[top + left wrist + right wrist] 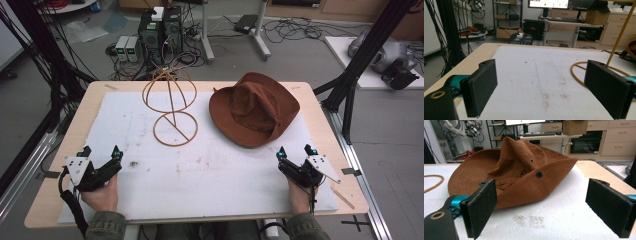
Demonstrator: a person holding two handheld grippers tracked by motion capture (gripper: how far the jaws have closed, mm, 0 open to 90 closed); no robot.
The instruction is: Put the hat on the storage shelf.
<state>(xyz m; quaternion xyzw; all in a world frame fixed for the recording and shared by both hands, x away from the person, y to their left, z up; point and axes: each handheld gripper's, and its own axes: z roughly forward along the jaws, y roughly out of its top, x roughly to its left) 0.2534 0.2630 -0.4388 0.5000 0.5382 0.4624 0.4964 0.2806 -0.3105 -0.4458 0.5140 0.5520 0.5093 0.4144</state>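
While it rests low on the white foam mat (215,170) near the table's front edge, the left gripper (101,152) has its jaws spread wide with nothing between them, and the wire hat stand (170,107) rises ahead of it and off to its right. Further right, the brown hat (255,110) lies just ahead of the right gripper (297,151), whose jaws also stand wide apart and empty.

Even indoor light, slight softness
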